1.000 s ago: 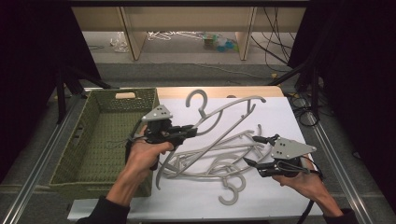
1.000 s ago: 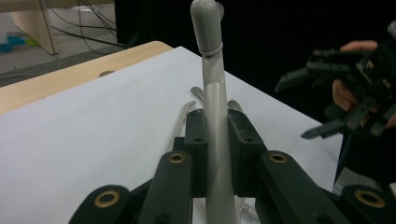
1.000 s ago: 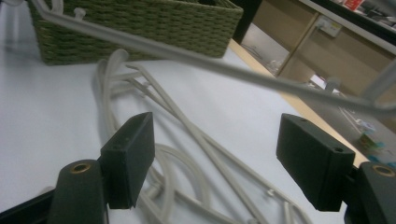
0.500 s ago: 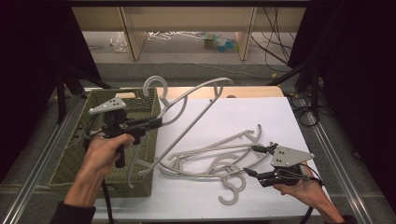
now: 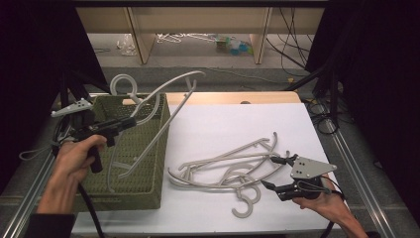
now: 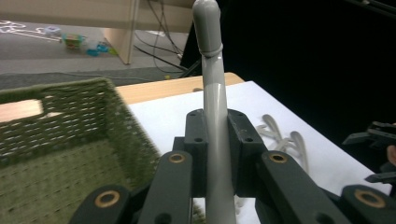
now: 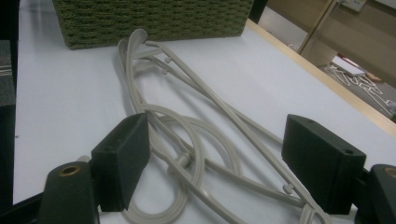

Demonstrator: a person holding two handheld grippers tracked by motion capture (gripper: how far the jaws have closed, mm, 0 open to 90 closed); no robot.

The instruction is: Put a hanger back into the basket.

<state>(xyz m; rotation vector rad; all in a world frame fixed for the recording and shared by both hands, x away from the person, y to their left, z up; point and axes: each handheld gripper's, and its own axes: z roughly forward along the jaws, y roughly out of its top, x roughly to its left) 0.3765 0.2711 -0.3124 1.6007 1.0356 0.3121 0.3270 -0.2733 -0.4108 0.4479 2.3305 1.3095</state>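
Grey plastic hanger (image 5: 148,106), clenched in left gripper (image 5: 130,122) over basket (image 5: 148,191) (for stowing); right gripper (image 5: 276,173) released beside 2 more hangers (image 5: 223,166).

A lab: black curtains (image 5: 376,74), trailing cables (image 5: 292,34), metal-framed table (image 5: 237,124).

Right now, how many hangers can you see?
3, maybe more: one hanger held in the left claw over the basket, and a tangled pile on the table that looks like two, though overlaps may hide another.
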